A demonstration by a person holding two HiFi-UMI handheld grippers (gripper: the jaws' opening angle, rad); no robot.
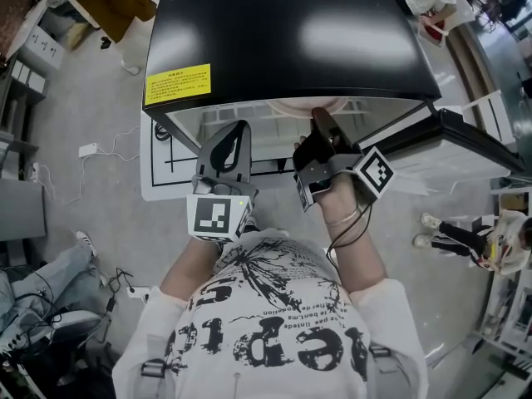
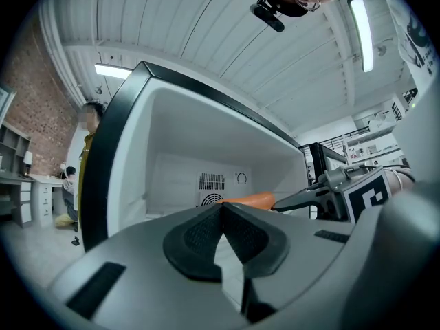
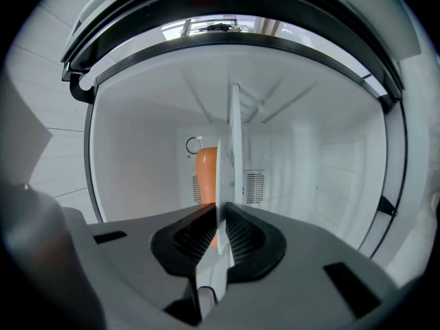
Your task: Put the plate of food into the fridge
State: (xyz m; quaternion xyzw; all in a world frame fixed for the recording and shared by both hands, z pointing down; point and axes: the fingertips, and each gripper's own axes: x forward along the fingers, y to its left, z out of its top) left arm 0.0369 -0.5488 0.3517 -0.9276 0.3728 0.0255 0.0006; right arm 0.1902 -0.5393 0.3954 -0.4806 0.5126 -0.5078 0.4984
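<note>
Pinching plate (image 3: 227, 150) rim with right gripper (image 3: 218, 213), probably so carrot (image 3: 206, 169) rides level into fridge (image 3: 137, 170); left gripper (image 2: 221, 207) closed, empty, hanging alongside out of the way.

Black fridge (image 1: 291, 32) on grey floor (image 1: 83, 115)

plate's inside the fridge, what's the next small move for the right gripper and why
Probably set the plate down inside the fridge, then open the right gripper. Its jaws clamp the plate's rim, and the plate with the orange food is already inside. I cannot tell whether it rests on anything.
</note>
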